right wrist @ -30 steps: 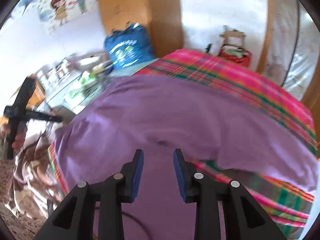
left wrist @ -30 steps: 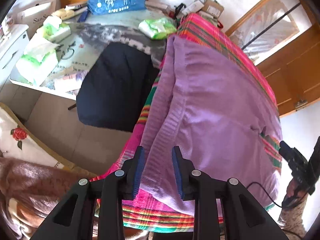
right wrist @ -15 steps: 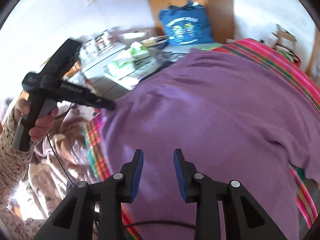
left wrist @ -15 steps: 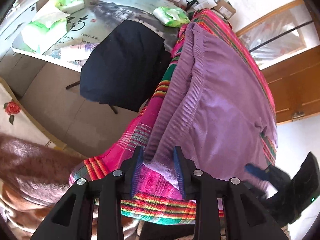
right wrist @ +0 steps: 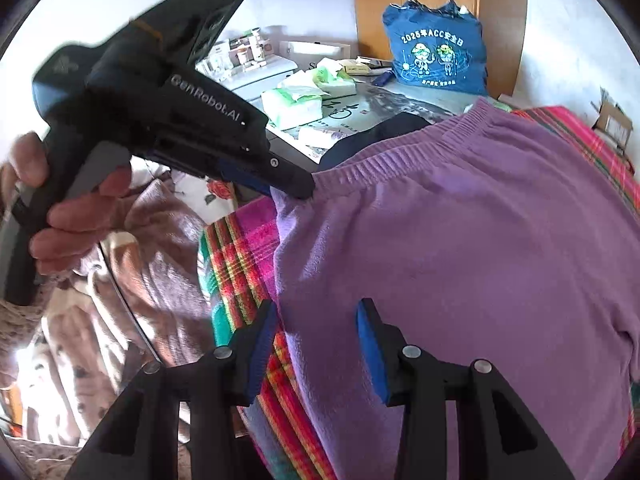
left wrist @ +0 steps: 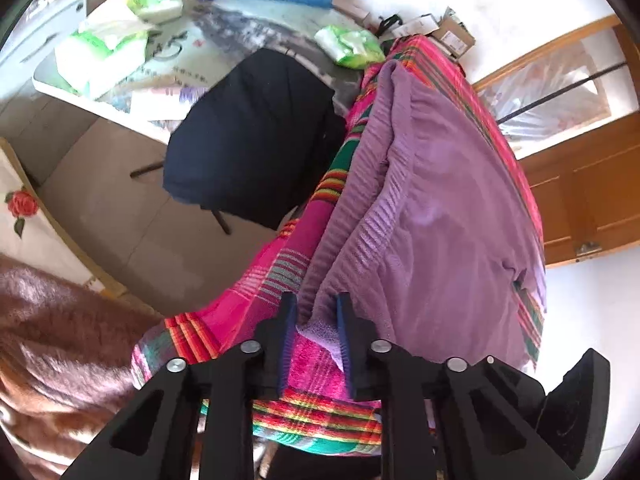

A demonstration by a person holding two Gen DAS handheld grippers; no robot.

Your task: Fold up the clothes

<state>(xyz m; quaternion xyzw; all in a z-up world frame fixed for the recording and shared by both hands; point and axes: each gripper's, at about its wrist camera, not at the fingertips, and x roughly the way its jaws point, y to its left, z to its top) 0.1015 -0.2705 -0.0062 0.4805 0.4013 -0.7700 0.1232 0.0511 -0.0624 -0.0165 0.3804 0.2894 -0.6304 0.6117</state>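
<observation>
With our left gripper (left wrist: 313,334) closing on the purple garment's (left wrist: 448,208) ribbed corner at lower centre, our right gripper (right wrist: 318,344) opening empty above its edge, we should pinch squarely.

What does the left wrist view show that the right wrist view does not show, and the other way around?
Only the left wrist view: the wooden door, the bare floor and the far side of the purple garment.

Only the right wrist view: a hand gripping the left gripper's handle, seen from outside, and the small bottles on the white cabinet.

Both: the purple garment on the striped bedcover, the blue bag, the tissue packs, and the left gripper closing on the garment's ribbed corner while the right gripper opens above the cloth.
</observation>
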